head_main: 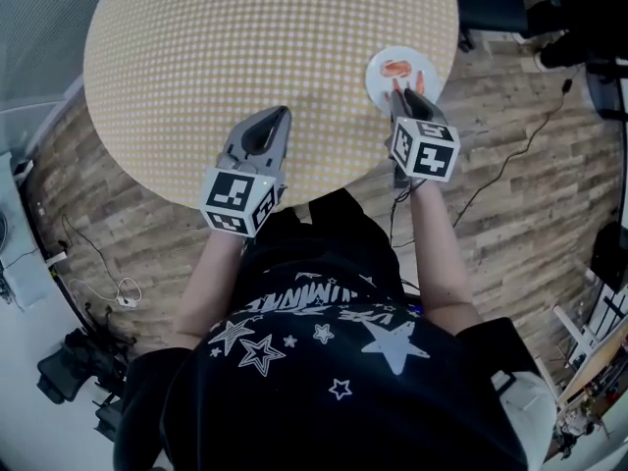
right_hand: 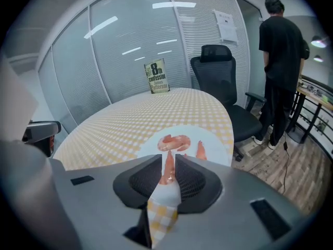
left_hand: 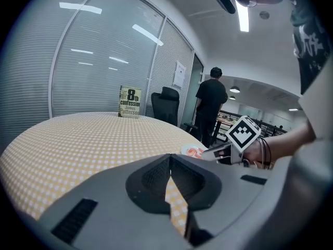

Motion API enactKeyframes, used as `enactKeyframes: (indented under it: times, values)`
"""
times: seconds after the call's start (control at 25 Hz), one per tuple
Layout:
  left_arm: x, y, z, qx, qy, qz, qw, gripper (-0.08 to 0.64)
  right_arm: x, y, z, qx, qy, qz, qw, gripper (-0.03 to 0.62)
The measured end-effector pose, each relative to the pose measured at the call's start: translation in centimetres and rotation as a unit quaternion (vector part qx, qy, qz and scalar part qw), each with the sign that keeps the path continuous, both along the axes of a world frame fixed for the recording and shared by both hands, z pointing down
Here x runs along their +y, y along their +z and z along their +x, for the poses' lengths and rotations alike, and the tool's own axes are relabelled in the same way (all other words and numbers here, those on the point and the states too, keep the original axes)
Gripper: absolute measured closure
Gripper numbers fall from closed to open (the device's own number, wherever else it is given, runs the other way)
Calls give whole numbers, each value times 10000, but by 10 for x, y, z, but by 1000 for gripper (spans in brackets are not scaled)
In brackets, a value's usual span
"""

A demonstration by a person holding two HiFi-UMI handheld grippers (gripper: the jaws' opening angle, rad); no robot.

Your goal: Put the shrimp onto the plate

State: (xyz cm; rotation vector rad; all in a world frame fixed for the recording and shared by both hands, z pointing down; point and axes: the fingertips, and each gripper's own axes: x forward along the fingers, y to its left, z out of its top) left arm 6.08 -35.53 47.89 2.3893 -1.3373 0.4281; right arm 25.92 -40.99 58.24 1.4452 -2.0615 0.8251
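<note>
Holding a shrimp [right_hand: 167, 170] pinched lengthwise between narrow jaws, your right gripper [right_hand: 167, 159] hangs over the near edge of the plate [right_hand: 216, 139], at the far right of the table [head_main: 245, 47]. The shrimp's long axis runs along the jaws, pointing away from you. Just beyond it on the plate lies a curled shrimp [right_hand: 174, 142], with a straight shrimp [right_hand: 201, 150] just to its right. Your left gripper [head_main: 278, 118], jaws together and empty, sits well to the left over bare cloth. Nothing seems to block a drop onto the plate's near part.
</note>
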Motion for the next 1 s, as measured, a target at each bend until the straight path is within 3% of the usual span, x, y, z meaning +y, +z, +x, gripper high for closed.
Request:
enactKeyframes:
  times: [0.48, 0.76, 1.0]
  values:
    - [41, -7, -33, 57, -342, 115, 9993, 552, 21, -51, 0, -305, 272, 811, 9959, 522]
    - [110, -21, -70, 182, -486, 377, 9979, 552, 70, -91, -44, -339, 33, 1276, 9912, 522]
    - [200, -30, -112, 275, -634, 512, 9963, 552, 152, -112, -94, -529, -252, 1455, 9876, 522]
